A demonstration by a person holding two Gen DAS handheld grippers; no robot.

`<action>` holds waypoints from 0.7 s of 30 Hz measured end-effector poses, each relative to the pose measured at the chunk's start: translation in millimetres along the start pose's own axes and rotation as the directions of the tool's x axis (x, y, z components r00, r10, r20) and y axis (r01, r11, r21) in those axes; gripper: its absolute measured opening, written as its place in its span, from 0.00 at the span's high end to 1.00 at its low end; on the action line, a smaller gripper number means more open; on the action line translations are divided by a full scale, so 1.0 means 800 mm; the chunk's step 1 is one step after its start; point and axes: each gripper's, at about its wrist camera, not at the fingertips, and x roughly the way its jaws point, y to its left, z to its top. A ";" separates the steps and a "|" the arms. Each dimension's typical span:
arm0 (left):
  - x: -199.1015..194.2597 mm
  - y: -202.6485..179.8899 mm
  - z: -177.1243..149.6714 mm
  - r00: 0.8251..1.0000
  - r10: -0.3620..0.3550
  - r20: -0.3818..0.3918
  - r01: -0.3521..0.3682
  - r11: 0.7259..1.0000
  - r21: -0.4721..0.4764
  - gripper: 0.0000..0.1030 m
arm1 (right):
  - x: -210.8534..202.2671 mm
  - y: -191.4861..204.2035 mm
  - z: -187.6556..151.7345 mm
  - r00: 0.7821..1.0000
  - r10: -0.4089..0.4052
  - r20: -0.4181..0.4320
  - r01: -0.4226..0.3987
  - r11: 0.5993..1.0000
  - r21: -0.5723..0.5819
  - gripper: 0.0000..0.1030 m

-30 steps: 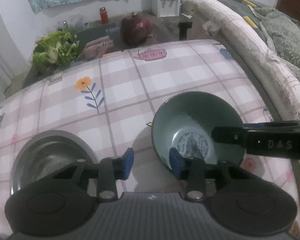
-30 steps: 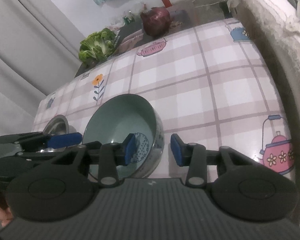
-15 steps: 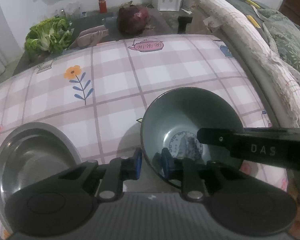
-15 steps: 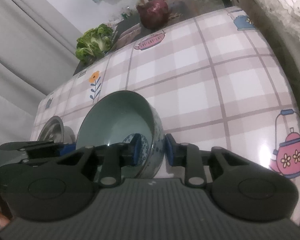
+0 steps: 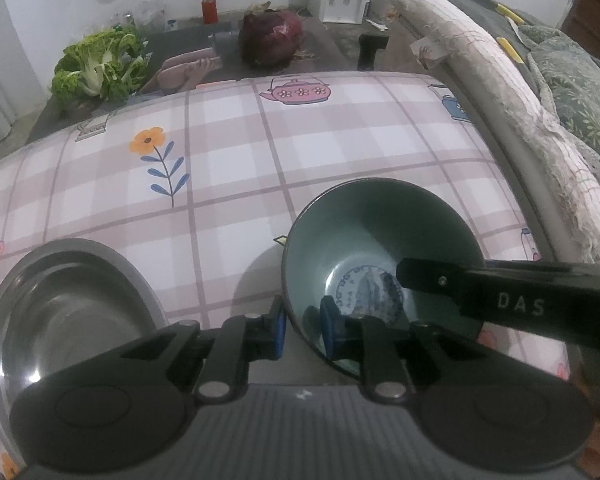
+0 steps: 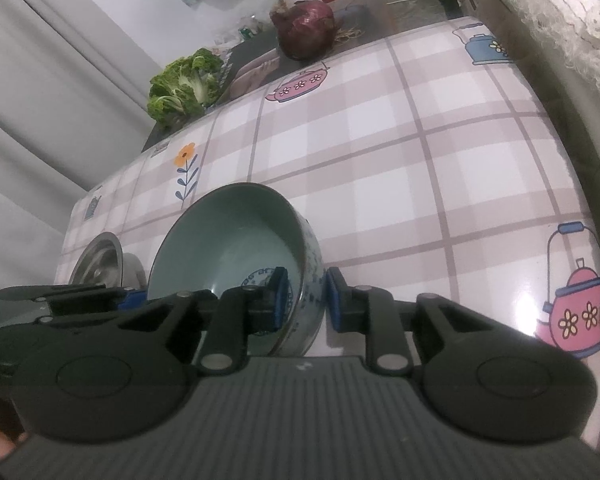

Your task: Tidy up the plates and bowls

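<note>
Table (image 5: 340, 152): covered in a pink-and-white check cloth printed with teapots and a flower; it fills most of both views.

Steel bowl (image 5: 60, 320): lies on the table at 9 o'clock from the green bowl, near it but not touching, and holds nothing. In the right wrist view only its rim shows, behind the left tongs' arm.

Green bowl (image 5: 380, 240): glazed pale green inside with a blue round motif at the bottom; blue pattern on the white outer wall. It sits toward the near edge of the table, tilted, its 3 o'clock side raised in the right wrist view.

Left tongs (image 5: 302, 332): closed on the green bowl's rim at about 7 o'clock, one blue pad outside the wall, the other inside.

Right tongs (image 6: 306, 306): astride the same rim on the opposite side, one pad inside and one outside, closing on the wall and pressing it. In the left wrist view their black arm crosses the bowl from 3 o'clock.

Red cabbage (image 5: 270, 38): on a dark surface beyond the table's far edge, at 12 o'clock.

Leafy greens (image 5: 100, 66): same dark surface, at 10 o'clock from the green bowl.

Red jar (image 5: 208, 7): against the wall, behind the cabbage and to its left.
</note>
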 end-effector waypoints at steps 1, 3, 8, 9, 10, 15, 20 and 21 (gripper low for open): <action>0.000 0.000 0.000 1.000 -0.001 0.000 0.001 1.000 -0.001 0.82 | 0.000 0.000 0.000 1.000 -0.001 0.000 0.001 1.000 -0.001 0.81; -0.002 0.000 0.000 1.000 -0.004 0.001 0.004 1.000 -0.002 0.82 | -0.001 0.000 0.000 1.000 -0.002 0.000 0.002 1.000 -0.002 0.81; -0.007 0.000 -0.003 1.000 -0.010 0.005 0.010 1.000 -0.005 0.82 | -0.005 0.002 0.002 1.000 -0.008 0.004 0.008 1.000 -0.005 0.81; -0.008 0.000 -0.003 1.000 -0.010 0.006 0.010 1.000 -0.004 0.81 | -0.007 0.002 0.002 1.000 -0.008 0.005 0.008 1.000 -0.005 0.81; -0.009 0.000 -0.003 1.000 -0.011 0.008 0.011 1.000 -0.005 0.81 | -0.008 0.003 0.003 1.000 -0.009 0.007 0.009 1.000 -0.006 0.81; -0.016 0.001 -0.004 1.000 -0.012 0.016 0.013 1.000 -0.011 0.81 | -0.014 0.008 0.003 1.000 -0.012 0.013 0.012 1.000 -0.014 0.81; -0.025 0.002 -0.004 0.999 -0.015 0.031 0.015 1.000 -0.014 0.81 | -0.020 0.013 0.004 1.000 -0.013 0.019 0.013 1.000 -0.019 0.81; -0.026 0.002 -0.004 0.999 -0.015 0.034 0.016 1.000 -0.015 0.81 | -0.022 0.014 0.004 1.000 -0.013 0.021 0.013 1.000 -0.020 0.81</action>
